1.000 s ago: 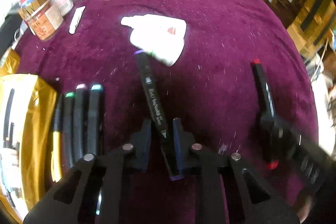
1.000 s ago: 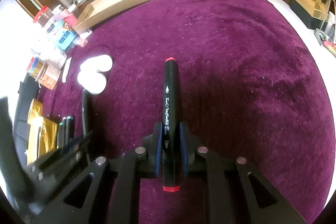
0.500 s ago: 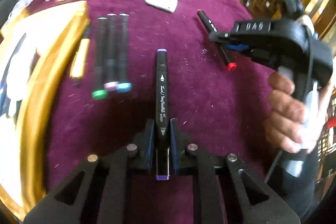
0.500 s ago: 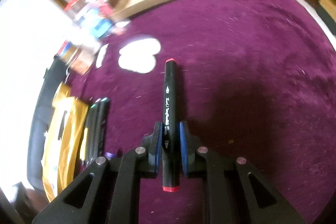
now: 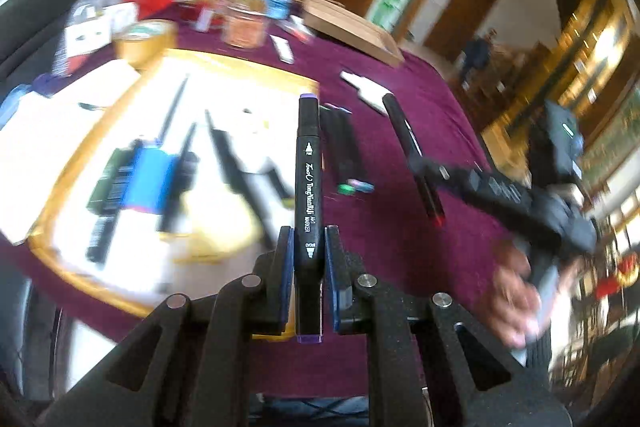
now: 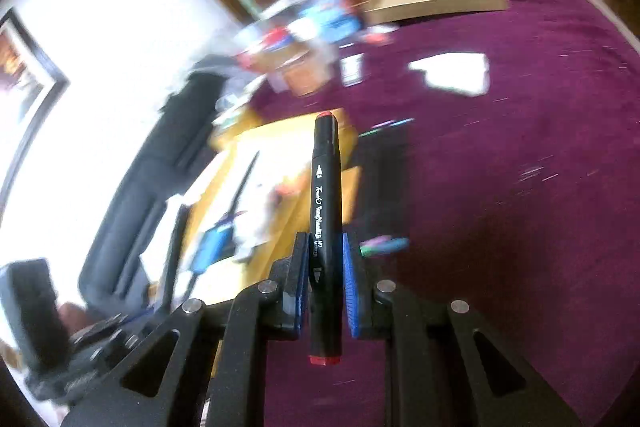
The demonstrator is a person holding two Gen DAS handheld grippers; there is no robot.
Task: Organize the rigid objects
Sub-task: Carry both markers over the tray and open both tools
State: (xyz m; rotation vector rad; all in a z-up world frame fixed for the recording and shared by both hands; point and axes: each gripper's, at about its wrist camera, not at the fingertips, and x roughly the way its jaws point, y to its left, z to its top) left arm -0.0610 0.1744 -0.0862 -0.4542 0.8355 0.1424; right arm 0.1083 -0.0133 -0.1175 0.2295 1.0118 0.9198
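My left gripper (image 5: 307,241) is shut on a black marker with purple caps (image 5: 307,167), held in the air above the edge of a gold-rimmed tray (image 5: 56,211). My right gripper (image 6: 326,247) is shut on a black marker with red caps (image 6: 326,195); it also shows in the left wrist view (image 5: 412,147), held off to the right above the purple cloth. A row of black markers with green, pink and teal caps (image 5: 344,155) lies on the cloth beside the tray, and shows blurred in the right wrist view (image 6: 380,245).
The tray holds dark pens and a blue-labelled item (image 5: 148,179). Jars, boxes and a tape roll (image 5: 140,39) crowd the far left. A cardboard tray (image 5: 352,27) and a white bottle (image 5: 368,89) lie further back on the purple cloth (image 6: 520,227).
Both grippers have lifted and swung left toward the gold tray, each still holding its marker. The views are now motion-blurred.
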